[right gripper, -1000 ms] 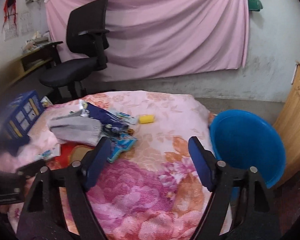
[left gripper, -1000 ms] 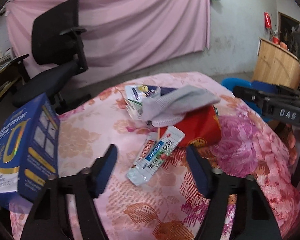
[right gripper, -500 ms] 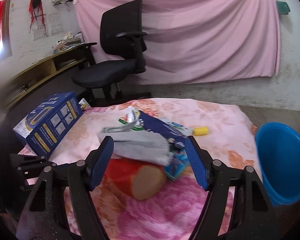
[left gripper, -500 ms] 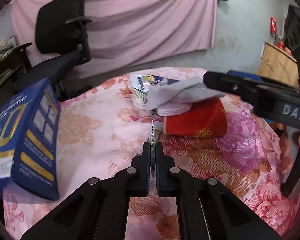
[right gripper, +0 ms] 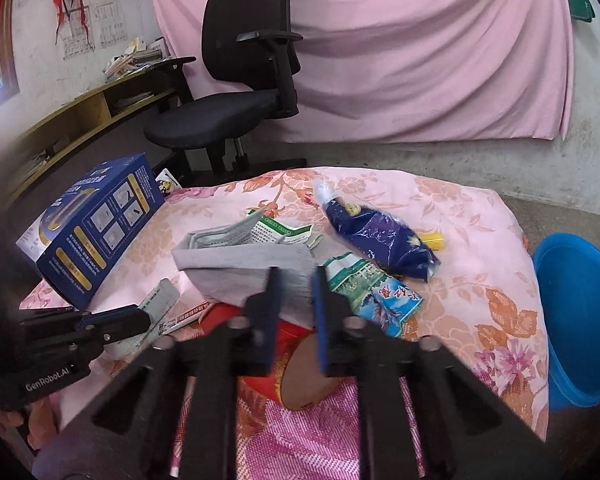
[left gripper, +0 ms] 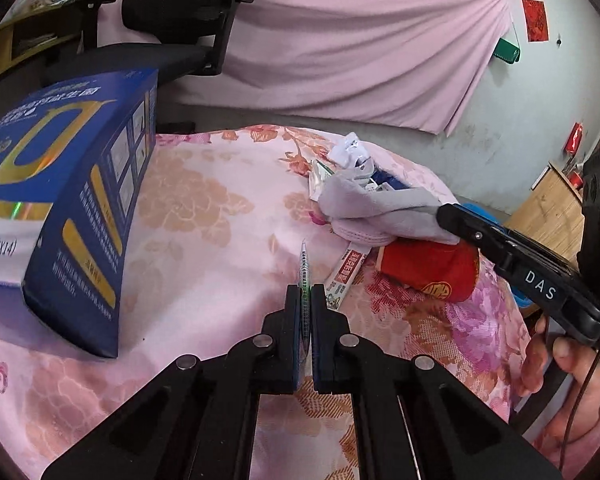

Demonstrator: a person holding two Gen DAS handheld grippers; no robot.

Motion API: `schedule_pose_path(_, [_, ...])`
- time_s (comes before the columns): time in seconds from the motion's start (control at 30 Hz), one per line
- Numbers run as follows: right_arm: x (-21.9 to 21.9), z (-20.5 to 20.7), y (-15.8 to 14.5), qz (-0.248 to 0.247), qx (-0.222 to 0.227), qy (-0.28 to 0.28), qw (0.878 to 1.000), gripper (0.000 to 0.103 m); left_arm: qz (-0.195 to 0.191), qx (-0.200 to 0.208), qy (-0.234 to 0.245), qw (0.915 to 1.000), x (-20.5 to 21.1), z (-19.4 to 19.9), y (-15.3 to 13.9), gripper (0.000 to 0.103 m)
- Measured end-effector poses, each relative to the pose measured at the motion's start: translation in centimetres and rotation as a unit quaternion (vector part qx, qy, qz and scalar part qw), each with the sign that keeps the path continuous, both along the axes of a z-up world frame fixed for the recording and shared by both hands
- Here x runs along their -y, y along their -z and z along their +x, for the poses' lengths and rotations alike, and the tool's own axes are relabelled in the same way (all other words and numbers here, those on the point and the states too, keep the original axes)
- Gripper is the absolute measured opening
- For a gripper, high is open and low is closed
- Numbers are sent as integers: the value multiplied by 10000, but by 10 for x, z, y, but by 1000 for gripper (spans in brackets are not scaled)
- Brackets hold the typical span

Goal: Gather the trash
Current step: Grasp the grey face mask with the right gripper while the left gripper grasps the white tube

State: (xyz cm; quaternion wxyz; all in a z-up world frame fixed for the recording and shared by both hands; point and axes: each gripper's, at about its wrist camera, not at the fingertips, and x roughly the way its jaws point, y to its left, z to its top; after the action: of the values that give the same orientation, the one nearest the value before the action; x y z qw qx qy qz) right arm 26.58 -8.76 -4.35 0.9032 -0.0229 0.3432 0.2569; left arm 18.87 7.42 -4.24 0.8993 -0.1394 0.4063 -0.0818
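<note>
At the far left of the surface [left gripper: 204, 216], which is draped in a pink floral cloth, a large blue box [left gripper: 64, 216] lies on its side. Just right of it, the left claw [left gripper: 306, 296] is closed tight on a thin flat wrapper [left gripper: 304, 268], gripped edge-on so that its tip sticks out ahead of the 2 pads, lifted above the cloth. A second flat sachet [left gripper: 346, 270] with red lettering lies on the cloth just beside that claw's tip, its far end tucked under the pile. The pile sits near the middle of the surface: a grey cloth [left gripper: 380, 204] draped over a red cylindrical container [left gripper: 432, 270] lying on its side, with crumpled packets behind. The right claw [right gripper: 294, 292] is narrowed around the near edge of the grey cloth, the fabric showing between its pads; whether the pads press it firmly I cannot tell. Further right lie a green-and-blue packet [right gripper: 376, 292], a dark blue foil bag [right gripper: 376, 240] and a small yellow item [right gripper: 434, 240]. Beyond the surface's right edge stands a blue basin [right gripper: 576, 320].
</note>
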Motion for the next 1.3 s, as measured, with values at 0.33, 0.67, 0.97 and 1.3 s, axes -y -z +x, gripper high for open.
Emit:
schedule_pose_path(0.33, [6,-16,-5,-31,132,20,9999,28,101,-104,-62,9999,-3,-12,0,3])
schedule_pose_path(0.67, [20,-53,-18,-18,440,262,9987,27,162,21,-189,9997,-8,-27,0,3])
schedule_pose_path(0.97, [37,-97,-27,94,989,586,9933,27,-133,530,-194,9983,-8,-41,-14,2])
schedule_pose_path(1.3, [56,-121,-10,130,557,871,9946,27,-5,475,8,9989,8,-43,-9,2])
